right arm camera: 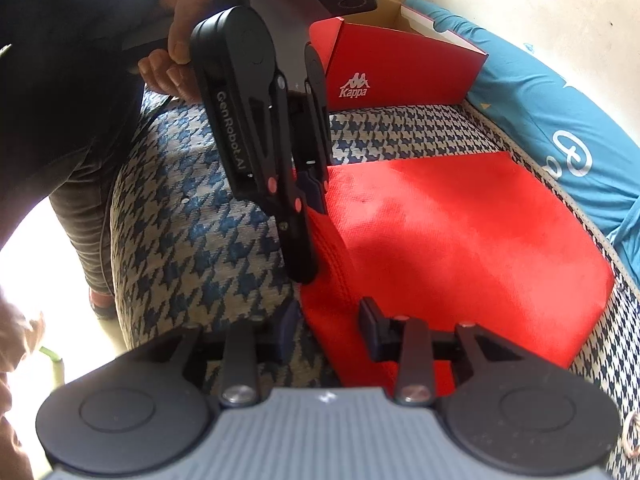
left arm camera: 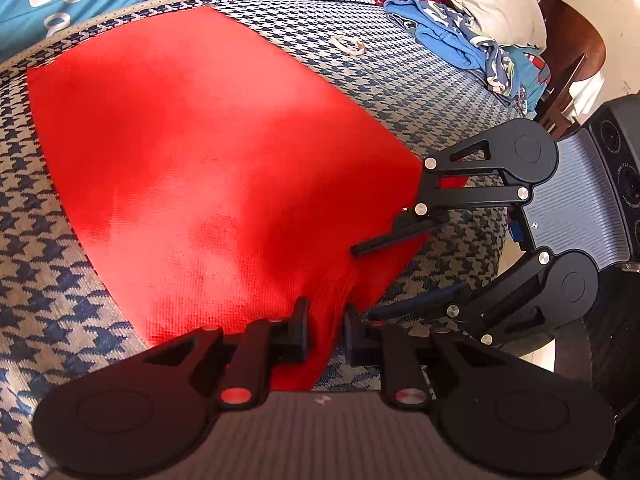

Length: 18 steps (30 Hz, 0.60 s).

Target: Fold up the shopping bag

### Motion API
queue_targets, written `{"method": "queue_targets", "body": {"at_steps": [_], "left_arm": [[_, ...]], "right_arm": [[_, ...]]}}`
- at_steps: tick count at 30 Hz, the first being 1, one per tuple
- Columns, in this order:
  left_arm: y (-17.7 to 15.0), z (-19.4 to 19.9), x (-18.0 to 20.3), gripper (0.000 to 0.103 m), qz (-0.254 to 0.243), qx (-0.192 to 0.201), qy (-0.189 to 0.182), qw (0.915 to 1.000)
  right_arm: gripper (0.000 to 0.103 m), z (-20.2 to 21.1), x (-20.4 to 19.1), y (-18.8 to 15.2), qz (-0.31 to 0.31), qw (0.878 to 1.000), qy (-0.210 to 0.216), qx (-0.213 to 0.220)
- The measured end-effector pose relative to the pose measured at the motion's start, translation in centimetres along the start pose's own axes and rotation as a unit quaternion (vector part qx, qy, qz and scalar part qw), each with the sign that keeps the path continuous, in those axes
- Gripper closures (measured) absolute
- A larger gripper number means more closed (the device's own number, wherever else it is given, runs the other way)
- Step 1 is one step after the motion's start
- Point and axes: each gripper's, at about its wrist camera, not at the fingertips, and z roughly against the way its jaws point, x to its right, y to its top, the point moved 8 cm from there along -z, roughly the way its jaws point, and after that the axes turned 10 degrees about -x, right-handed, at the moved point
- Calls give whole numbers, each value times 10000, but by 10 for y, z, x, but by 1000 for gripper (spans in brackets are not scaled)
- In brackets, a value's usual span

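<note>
Bag [left arm camera: 224,152] — left fingers [left arm camera: 301,334] clamp hem, right fingers [right arm camera: 370,330] apart; Kappa box [right arm camera: 396,68] nearby.

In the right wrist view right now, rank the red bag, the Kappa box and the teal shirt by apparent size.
1. red bag, clearly largest.
2. and 3. Kappa box and teal shirt look roughly alike; both are cut off or partly hidden, so I won't rank them.
</note>
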Motion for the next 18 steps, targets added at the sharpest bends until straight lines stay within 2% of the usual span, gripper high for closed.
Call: {"method": "queue_targets", "body": {"at_steps": [3,5,8,11,14,17,18], "left_arm": [[0,1,1,85,-6,-4,43,10000],[-1,2,4,85,-71,1,132,9999],[-3,7,9,85,-194,78,398,9990],[-7,16,14,80,-454,214,773,9957],[-11,29,24,78,-792,426,1276,9877],[-11,40,35,78,-1074,642,1602,9791],[-11,45,42,78,-1246,738,1745,9739]], "right_arm": [[72,-3,-3,1,228,9996,-142,14],[77,-6,-4,4,239,9995,-197,19],[80,-9,1,7,-12,10000,28,-26],[81,-10,9,8,-284,9991,307,-70],[81,-11,18,7,-636,9956,678,-104],[81,-11,24,6,-874,9912,983,-131],[81,-12,27,6,-941,9895,1088,-143]]}}
